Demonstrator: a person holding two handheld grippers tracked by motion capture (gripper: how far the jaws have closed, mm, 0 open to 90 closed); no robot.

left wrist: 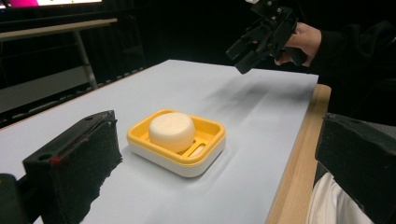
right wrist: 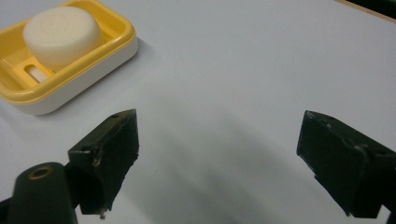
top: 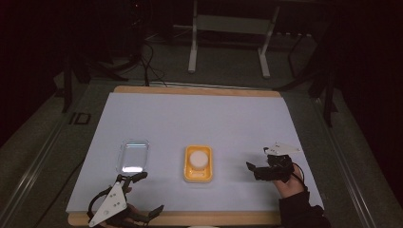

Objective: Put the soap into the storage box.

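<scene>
A yellow soap dish [top: 198, 176] with a white base lies on the white mat, and a round white soap bar [top: 198, 159] rests in it. In the left gripper view the dish [left wrist: 140, 135] and soap [left wrist: 171, 130] lie ahead between my wide-apart jaws. My left gripper [top: 149, 194] stands open at the mat's near left edge, holding nothing. My right gripper [top: 253, 171] hovers open to the right of the dish, pointing toward it. In the right gripper view the dish [right wrist: 112, 39] and soap [right wrist: 60, 35] sit at upper left, beyond the open jaws of that gripper [right wrist: 219, 123].
A clear plastic tray [top: 133, 156] lies left of the dish, just beyond my left gripper. The white mat [top: 199, 118] covers a wooden board [top: 190, 90]. My right gripper [left wrist: 254, 46] and the hand holding it show far off in the left gripper view.
</scene>
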